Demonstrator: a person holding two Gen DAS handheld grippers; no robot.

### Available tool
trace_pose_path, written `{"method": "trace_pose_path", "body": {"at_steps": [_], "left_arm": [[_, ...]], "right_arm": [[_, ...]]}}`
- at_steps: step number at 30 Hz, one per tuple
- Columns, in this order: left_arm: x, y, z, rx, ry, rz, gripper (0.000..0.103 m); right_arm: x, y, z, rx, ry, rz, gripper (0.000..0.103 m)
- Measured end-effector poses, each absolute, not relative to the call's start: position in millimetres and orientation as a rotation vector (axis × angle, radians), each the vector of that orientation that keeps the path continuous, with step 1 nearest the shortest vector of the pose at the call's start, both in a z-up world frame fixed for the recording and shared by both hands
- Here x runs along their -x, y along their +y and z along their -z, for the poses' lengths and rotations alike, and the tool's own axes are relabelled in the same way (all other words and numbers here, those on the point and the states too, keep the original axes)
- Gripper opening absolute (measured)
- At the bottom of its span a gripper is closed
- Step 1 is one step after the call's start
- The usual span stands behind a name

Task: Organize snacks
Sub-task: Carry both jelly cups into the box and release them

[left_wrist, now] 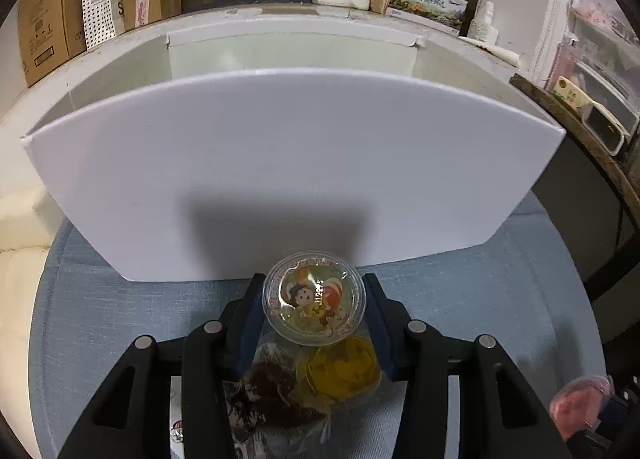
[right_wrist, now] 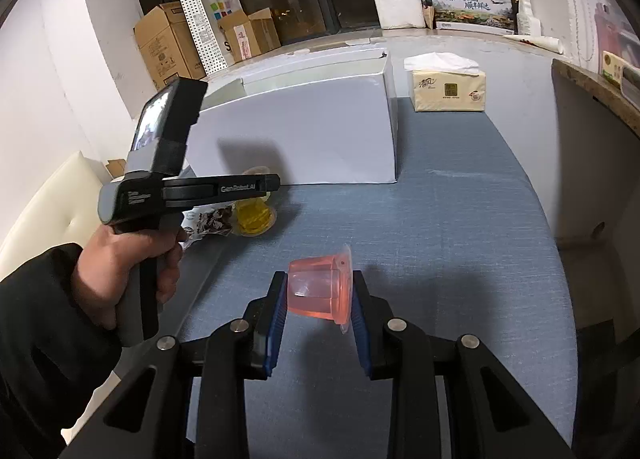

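Three jelly cups are visible. The left gripper (left_wrist: 314, 305) clamps the clear cartoon-lidded cup (left_wrist: 314, 303) just before the white box (left_wrist: 280, 163). The yellow cup (left_wrist: 344, 369) lies on the blue cloth (left_wrist: 120, 319) beside one dark snack packet (left_wrist: 272, 395). The right gripper (right_wrist: 320, 297) clamps the pink cup (right_wrist: 320, 291). Only the right wrist view shows one tissue pack (right_wrist: 448, 89).

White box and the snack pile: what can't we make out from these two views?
- White box interior: near wall hides the floor in the left wrist view; lower angle hides it in the right wrist view.
- Dark snack packet: partly behind the left gripper fingers; print unreadable.
- Yellow jelly cup: overlapped by the held cartoon-lid jelly cup.
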State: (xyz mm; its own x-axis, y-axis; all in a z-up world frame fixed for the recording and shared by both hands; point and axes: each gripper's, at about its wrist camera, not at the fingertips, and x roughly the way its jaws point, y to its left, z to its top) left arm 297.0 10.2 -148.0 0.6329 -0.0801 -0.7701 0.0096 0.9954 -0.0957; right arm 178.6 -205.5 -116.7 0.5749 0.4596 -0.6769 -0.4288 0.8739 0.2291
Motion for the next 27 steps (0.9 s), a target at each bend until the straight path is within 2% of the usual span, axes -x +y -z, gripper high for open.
{"method": "trace_pose_path", "body": {"at_steps": [16,27], "left_arm": [[-182.7,27.9,40.8,0.118,0.654,0.163,0.052],[-220.8,54.0,-10.1,0.076,0.550,0.172,0.052]], "right_arm": [[-205.4,-190.5,76.4,-0.012,0.710,-0.521,0.033],[-264.4,-151.6,9.6,-0.001,0.592,-0.558,0.033]]}}
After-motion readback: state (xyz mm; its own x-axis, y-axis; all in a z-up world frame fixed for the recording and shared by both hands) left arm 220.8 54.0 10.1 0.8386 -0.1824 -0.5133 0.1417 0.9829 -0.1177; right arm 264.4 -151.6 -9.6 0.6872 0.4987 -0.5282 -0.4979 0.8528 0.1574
